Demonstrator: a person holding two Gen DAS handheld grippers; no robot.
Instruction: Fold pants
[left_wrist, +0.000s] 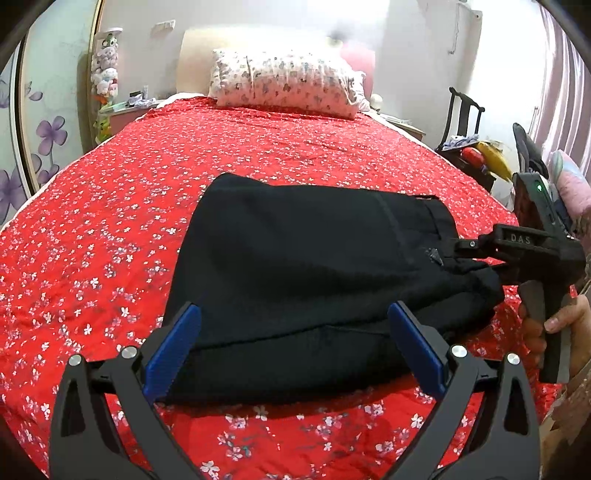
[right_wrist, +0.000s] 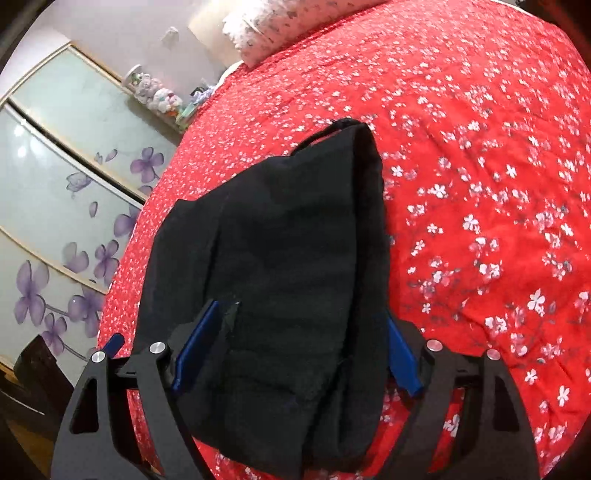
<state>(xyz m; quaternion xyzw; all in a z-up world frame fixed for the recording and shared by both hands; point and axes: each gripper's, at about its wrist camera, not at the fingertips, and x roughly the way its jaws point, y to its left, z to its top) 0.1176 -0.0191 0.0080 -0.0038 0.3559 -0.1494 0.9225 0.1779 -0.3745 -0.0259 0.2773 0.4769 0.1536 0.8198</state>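
Black pants (left_wrist: 303, 258) lie folded into a compact stack on the red floral bedspread (left_wrist: 110, 229). My left gripper (left_wrist: 295, 339) is open, its blue pads (left_wrist: 173, 350) set wide on either side of the stack's near edge, not pressing it. In the same view a hand holds my right gripper (left_wrist: 476, 254) at the stack's right end. In the right wrist view the pants (right_wrist: 295, 240) bulk up between the wide-set blue pads (right_wrist: 195, 350) of my right gripper (right_wrist: 301, 312). The cloth fills the gap, but I see no squeeze.
A floral pillow (left_wrist: 284, 83) lies at the head of the bed. A dark chair with clutter (left_wrist: 469, 147) stands to the right of the bed. A wardrobe with purple flower panels (right_wrist: 66, 206) runs along the bed's left side.
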